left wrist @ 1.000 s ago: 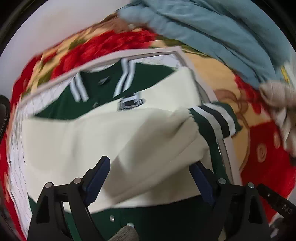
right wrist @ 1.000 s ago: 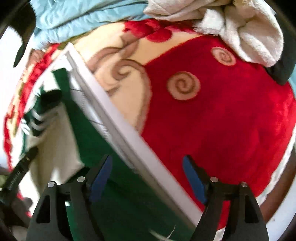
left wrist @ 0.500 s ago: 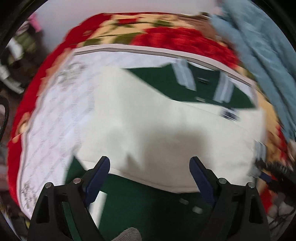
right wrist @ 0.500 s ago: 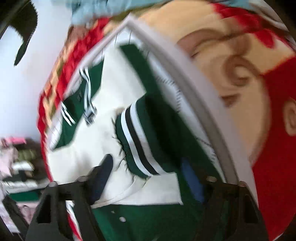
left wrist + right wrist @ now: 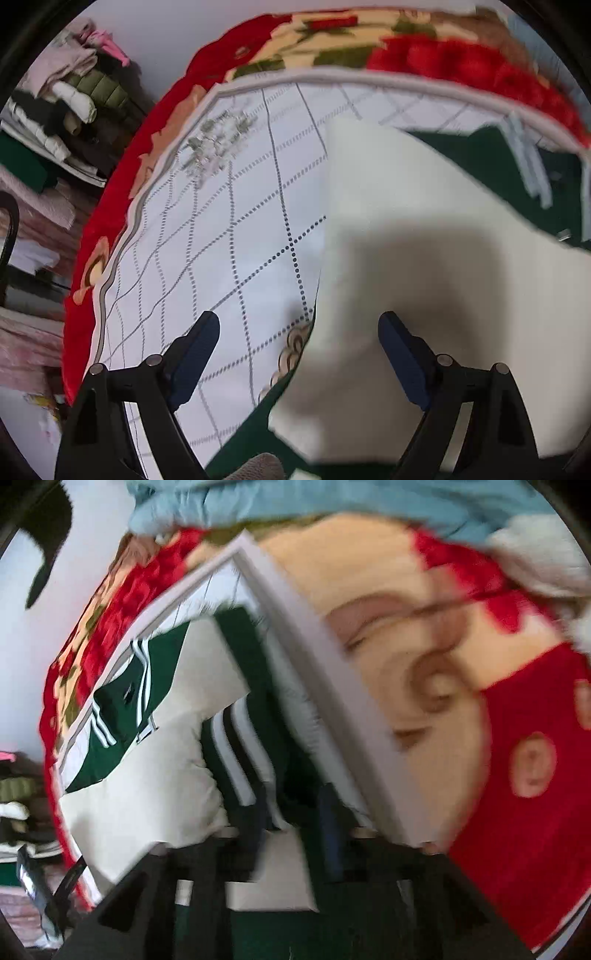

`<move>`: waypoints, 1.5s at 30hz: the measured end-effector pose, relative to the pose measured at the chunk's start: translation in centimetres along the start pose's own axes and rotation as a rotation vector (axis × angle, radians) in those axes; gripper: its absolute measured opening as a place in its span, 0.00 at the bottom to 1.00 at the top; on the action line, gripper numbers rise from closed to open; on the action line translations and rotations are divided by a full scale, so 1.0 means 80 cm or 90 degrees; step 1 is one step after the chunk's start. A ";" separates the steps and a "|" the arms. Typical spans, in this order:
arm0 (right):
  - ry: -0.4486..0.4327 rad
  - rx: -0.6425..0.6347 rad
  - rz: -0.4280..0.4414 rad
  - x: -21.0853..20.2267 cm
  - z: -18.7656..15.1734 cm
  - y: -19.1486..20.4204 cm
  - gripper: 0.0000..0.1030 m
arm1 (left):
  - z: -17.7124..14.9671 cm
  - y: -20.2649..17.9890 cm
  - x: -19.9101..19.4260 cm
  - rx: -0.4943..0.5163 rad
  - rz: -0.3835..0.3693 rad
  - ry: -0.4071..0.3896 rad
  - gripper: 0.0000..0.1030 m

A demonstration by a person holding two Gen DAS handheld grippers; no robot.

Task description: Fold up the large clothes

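Left hand-held gripper [image 5: 299, 354] wide open, empty, above green-and-cream varsity jacket [image 5: 424, 258]. Right hand-held gripper [image 5: 291, 823] blurred, narrowed; grasp undeterminable.

Left wrist view looks down close past its claw [image 5: 299, 354] at mat [image 5: 229, 229] and jacket [image 5: 424, 258]; right wrist view, blurred, shares that jacket [image 5: 147, 775].

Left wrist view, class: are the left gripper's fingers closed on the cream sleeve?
No. The left gripper is wide open, with the cream sleeve lying loose between its fingers.
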State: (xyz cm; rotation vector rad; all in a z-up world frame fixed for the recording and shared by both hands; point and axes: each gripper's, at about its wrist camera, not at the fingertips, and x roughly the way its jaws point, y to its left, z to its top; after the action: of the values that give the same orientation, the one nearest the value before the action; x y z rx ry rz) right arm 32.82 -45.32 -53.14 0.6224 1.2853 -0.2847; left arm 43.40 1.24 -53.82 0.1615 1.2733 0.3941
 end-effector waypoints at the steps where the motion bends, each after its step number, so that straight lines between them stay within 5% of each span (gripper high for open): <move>1: -0.010 -0.012 -0.022 -0.010 -0.007 -0.003 0.51 | 0.002 -0.004 0.011 0.010 0.015 0.004 0.87; 7: 0.143 -0.241 -0.097 0.025 -0.069 0.029 0.52 | 0.010 -0.001 0.019 0.018 0.032 0.004 0.87; 10: 0.176 -0.347 -0.161 0.059 -0.101 0.049 0.45 | 0.008 -0.001 0.013 0.023 0.030 -0.002 0.86; 11: 0.147 -0.315 -0.177 0.063 -0.096 0.042 0.31 | 0.007 0.002 0.009 0.018 0.022 -0.001 0.86; 17: 0.008 0.117 -0.042 0.032 -0.062 -0.082 0.23 | 0.004 0.001 -0.028 -0.008 -0.031 -0.019 0.86; 19: 0.040 0.298 0.030 0.053 -0.075 -0.142 0.22 | -0.003 0.001 -0.043 -0.017 -0.046 -0.028 0.86; 21: 0.051 0.351 0.055 0.066 -0.081 -0.162 0.20 | -0.015 0.003 -0.056 -0.022 -0.050 -0.031 0.86; 26: 0.076 0.156 -0.102 0.030 -0.069 -0.084 0.36 | -0.075 0.031 -0.087 -0.040 -0.041 -0.012 0.86; 29: 0.057 0.033 -0.110 -0.004 -0.099 -0.010 0.57 | -0.124 0.052 -0.087 -0.035 -0.005 0.020 0.86; 33: 0.102 -0.078 -0.060 0.007 -0.160 0.074 0.59 | -0.158 0.070 -0.041 -0.021 0.044 0.083 0.86; 40: 0.164 -0.089 -0.031 0.067 -0.220 0.138 0.59 | -0.108 0.047 0.036 0.045 0.022 0.060 0.84; 41: 0.160 -0.099 -0.041 0.067 -0.224 0.144 0.59 | -0.100 0.041 0.038 0.056 0.016 0.045 0.76; 44: 0.155 -0.110 -0.041 0.065 -0.236 0.156 0.59 | -0.092 0.037 0.034 0.048 -0.083 0.018 0.09; 45: 0.158 -0.111 -0.043 0.063 -0.236 0.157 0.59 | -0.090 0.036 0.030 0.041 -0.082 0.009 0.06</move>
State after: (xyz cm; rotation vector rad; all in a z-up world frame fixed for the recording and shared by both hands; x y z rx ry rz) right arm 25.70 -23.61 -57.35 0.4764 1.5538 -0.1523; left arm 36.57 4.08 -57.10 0.1300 1.3040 0.2437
